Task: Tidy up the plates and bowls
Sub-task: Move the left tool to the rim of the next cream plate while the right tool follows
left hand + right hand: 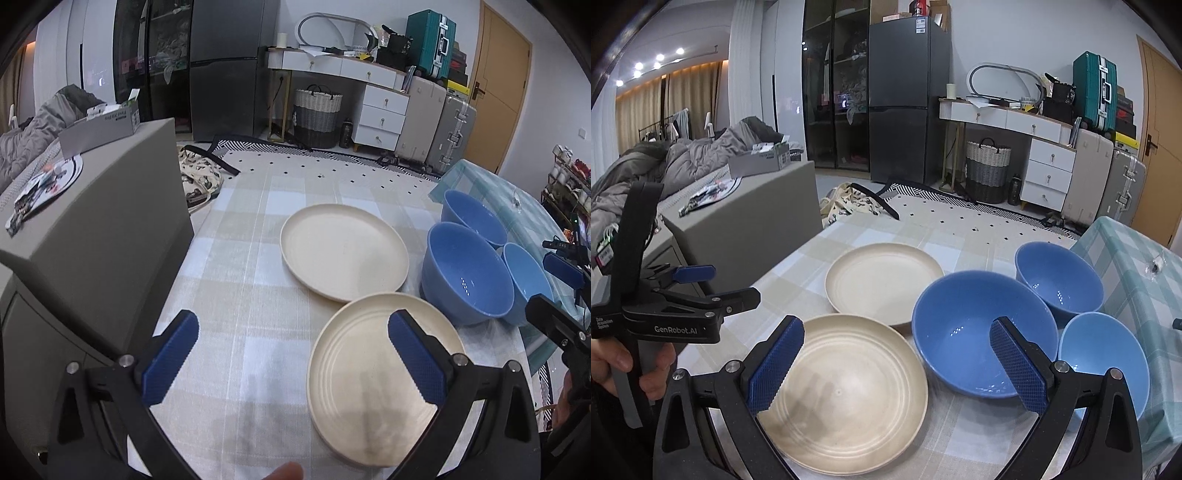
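Two cream plates lie on the checked tablecloth: a near ridged plate [373, 391] [846, 391] and a far smooth plate [343, 251] [882, 280]. Three blue bowls stand to their right: a large bowl [467, 273] [964, 343], a far bowl [472, 218] [1058, 280] and a near right bowl [526, 273] [1104, 354]. My left gripper [295, 362] is open and empty, with its right finger over the near plate; it also shows at the left of the right wrist view [713, 284]. My right gripper [897, 365] is open and empty above the near plate and the large bowl.
A grey cabinet [96, 229] [746, 221] stands against the table's left edge. A teal checked cloth [517, 206] [1137, 266] covers the surface to the right of the bowls. The checked tablecloth [236, 280] stretches left of the plates.
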Tool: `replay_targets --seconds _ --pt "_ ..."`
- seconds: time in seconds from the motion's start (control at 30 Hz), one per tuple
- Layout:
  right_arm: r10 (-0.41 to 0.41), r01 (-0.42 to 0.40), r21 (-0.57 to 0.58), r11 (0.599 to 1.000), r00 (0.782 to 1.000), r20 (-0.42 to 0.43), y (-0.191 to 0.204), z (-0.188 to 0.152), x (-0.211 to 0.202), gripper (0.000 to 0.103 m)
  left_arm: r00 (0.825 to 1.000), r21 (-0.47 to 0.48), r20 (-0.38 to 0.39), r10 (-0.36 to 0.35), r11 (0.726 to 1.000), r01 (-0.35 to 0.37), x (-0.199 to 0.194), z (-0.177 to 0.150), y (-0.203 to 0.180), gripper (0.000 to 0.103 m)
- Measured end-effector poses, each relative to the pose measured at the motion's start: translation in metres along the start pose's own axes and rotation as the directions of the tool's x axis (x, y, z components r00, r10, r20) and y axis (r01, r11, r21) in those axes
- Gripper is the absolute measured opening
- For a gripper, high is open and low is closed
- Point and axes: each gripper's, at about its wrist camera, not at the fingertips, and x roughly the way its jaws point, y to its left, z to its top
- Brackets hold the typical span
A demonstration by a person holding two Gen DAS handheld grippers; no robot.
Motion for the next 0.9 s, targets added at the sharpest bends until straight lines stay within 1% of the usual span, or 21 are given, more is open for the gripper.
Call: replay_targets --seconds 0.13,0.23,0.53,0.67,0.9 --pt "-0.008 0.008 -0.011 1.000 1.000 0.011 -0.005 0.016 -0.001 0.102 1.000 0.008 0.016 0.004 1.000 -0.004 0.002 0.015 -0.002 0.103" --pt "0.002 -0.002 -0.007 1.000 1.000 0.010 -0.011 0.030 0.002 0.102 1.000 -0.002 0.028 0.007 1.000 -0.007 0.006 0.024 -0.001 0.103" --pt "0.020 -0.020 -0.006 1.000 1.000 0.022 -0.021 0.068 0.016 0.102 1.000 -0.020 0.024 0.013 1.000 -0.013 0.024 0.049 0.001 0.103" --pt "0.033 -0.033 -0.004 0.999 0.999 0.010 -0.024 0.081 0.025 0.102 0.999 -0.023 0.037 0.013 1.000 -0.012 0.034 0.064 0.001 0.103" --pt "0.032 -0.032 -0.003 0.999 0.999 -0.033 -0.033 0.098 0.052 0.102 1.000 -0.053 0.002 0.014 0.998 -0.014 0.060 0.079 0.003 0.103"
